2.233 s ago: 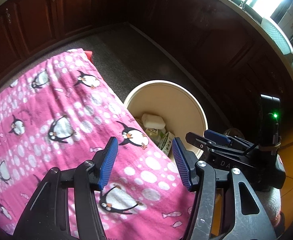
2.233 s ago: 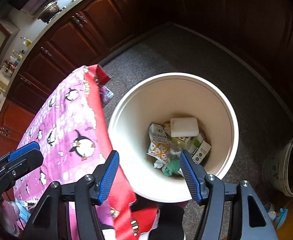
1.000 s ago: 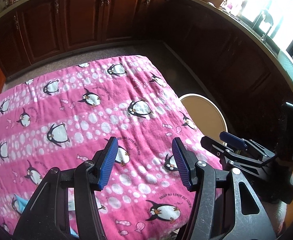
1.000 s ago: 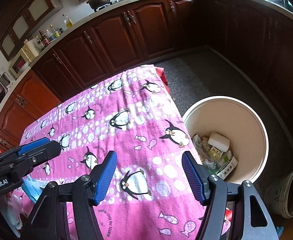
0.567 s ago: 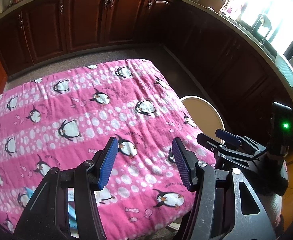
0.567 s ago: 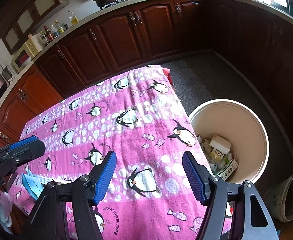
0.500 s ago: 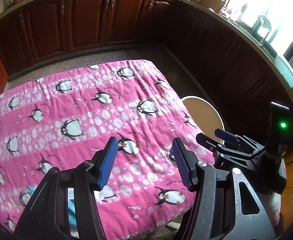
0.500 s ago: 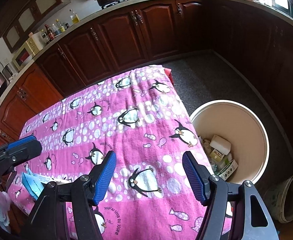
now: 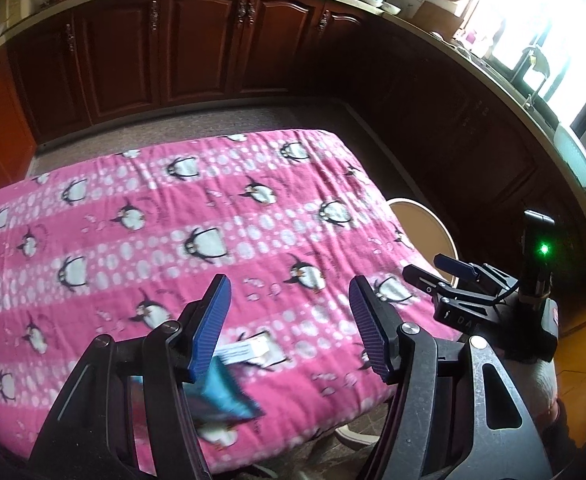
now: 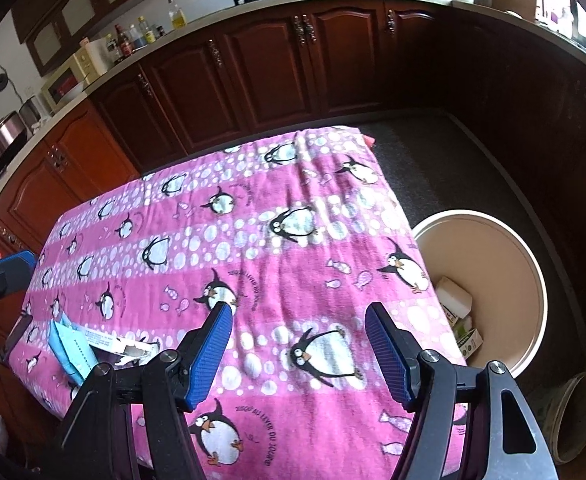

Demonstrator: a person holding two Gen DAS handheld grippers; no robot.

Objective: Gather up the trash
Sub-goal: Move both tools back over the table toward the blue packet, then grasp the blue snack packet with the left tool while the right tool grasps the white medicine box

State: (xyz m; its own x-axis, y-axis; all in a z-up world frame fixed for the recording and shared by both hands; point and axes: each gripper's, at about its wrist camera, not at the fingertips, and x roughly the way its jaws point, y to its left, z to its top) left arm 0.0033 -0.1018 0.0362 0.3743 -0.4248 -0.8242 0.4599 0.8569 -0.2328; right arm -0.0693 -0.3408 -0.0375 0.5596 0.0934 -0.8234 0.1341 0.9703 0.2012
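Your left tongs [image 9: 289,322] (just widening, empty) should pinch the light, limp blue packet [image 9: 221,394] by its edge, lower left.

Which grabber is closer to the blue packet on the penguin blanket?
The left. The left gripper hangs right over the blue packet, which lies just under its left finger. The right gripper is farther along the blanket, nearer the bin. Both are open and empty.
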